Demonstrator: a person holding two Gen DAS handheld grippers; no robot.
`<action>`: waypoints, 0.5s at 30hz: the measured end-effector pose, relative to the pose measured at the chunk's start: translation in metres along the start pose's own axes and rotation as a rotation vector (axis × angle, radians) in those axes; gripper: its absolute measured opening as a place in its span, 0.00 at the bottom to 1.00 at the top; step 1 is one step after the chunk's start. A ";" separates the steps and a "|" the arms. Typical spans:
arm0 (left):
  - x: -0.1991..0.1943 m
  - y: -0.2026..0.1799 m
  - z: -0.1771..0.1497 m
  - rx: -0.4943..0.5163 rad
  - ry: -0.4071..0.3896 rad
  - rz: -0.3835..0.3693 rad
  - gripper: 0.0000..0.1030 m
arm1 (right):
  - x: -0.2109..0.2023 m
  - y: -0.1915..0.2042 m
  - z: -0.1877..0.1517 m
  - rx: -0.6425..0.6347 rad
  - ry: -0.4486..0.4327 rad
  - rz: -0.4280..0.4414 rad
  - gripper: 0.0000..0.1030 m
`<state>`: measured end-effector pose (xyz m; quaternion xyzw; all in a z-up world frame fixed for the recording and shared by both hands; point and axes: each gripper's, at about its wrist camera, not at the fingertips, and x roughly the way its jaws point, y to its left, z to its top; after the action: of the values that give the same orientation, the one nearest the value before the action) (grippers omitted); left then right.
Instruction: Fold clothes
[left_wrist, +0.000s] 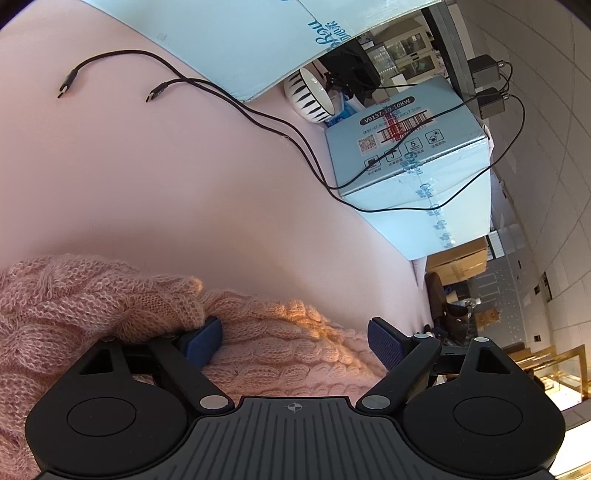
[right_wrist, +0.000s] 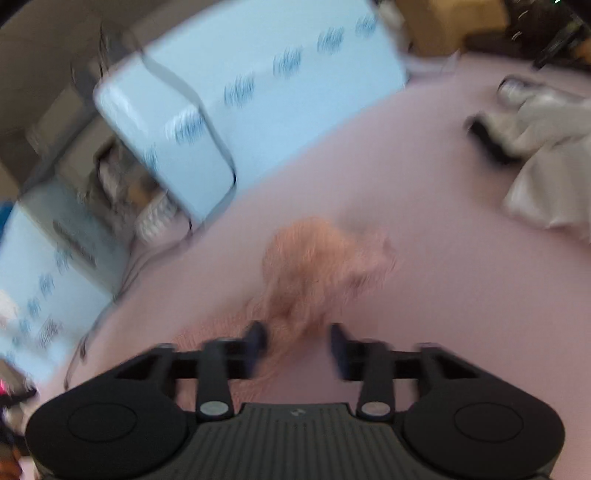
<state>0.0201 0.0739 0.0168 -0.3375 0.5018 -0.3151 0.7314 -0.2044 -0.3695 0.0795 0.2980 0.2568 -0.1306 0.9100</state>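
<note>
One pink cable-knit sweater (left_wrist: 258, 343) lies bunched on the pink table (left_wrist: 166, 177), directly under and between the fingers of the left tool (left_wrist: 295, 341), which stands wide and released; a fold of the knit drapes over its left blue pad (left_wrist: 207, 339), while the right pad is clear of the cloth. Ahead of this tool two black cables (left_wrist: 229, 99) run across the table with their plug ends lying free, and beyond them to the right stand two light blue boxes (left_wrist: 406, 155) with one white bowl with black marks (left_wrist: 314, 96) between them. In the blurred right wrist view, the right tool (right_wrist: 299, 347) is parted and grips nothing; a tuft of the same sweater (right_wrist: 317, 266) rises just ahead of and between its fingers. One grey garment (right_wrist: 546, 155) lies well ahead to its right
</note>
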 end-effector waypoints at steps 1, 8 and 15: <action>-0.001 0.000 0.000 -0.003 0.003 -0.003 0.86 | -0.012 0.003 0.003 -0.020 -0.078 0.019 0.57; -0.001 0.002 -0.002 -0.009 0.001 -0.010 0.86 | 0.026 -0.048 0.022 0.357 0.156 0.002 0.55; 0.000 0.002 -0.001 -0.008 -0.001 -0.009 0.86 | 0.036 -0.058 0.028 0.483 0.087 0.162 0.55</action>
<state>0.0193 0.0748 0.0143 -0.3427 0.5013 -0.3161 0.7290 -0.1864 -0.4351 0.0515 0.5318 0.2323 -0.1018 0.8080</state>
